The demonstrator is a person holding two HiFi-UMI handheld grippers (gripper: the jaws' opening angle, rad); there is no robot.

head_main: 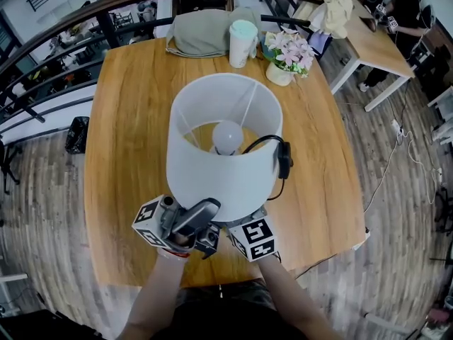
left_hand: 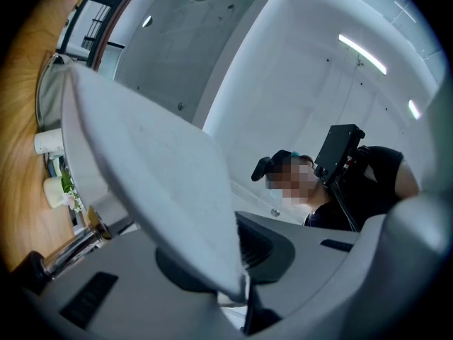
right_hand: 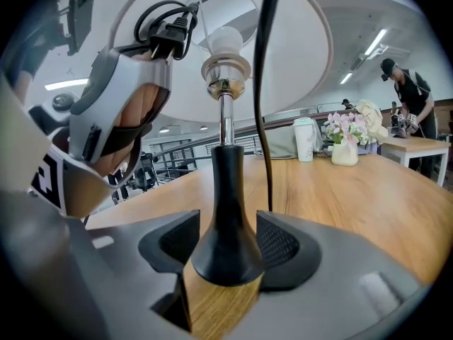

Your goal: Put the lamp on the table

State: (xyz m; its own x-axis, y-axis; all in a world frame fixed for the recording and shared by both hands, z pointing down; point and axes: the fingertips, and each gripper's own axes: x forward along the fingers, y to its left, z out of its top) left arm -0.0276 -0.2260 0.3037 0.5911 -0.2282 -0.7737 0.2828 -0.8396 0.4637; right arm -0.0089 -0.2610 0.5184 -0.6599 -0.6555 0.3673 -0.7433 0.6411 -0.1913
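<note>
Lamp (head_main: 223, 154) upright on the wooden worktop (head_main: 127, 133), near its front edge, apparently set down. Right tongs (right_hand: 225, 250) spread wide, straddling the black flared base (right_hand: 223, 190) without pressing it. Left tongs (left_hand: 241, 261) clenched on the lower rim of the white lampshade (left_hand: 156, 176). Probably light but top-heavy. Shade thin, easily dented, poor for carrying. Bulb (head_main: 228, 137) fragile. Best taken by the stiff metal stem (right_hand: 225, 122) or the base, smooth and perhaps slippery. Loose black cord (right_hand: 260, 119) liable to snag.
</note>
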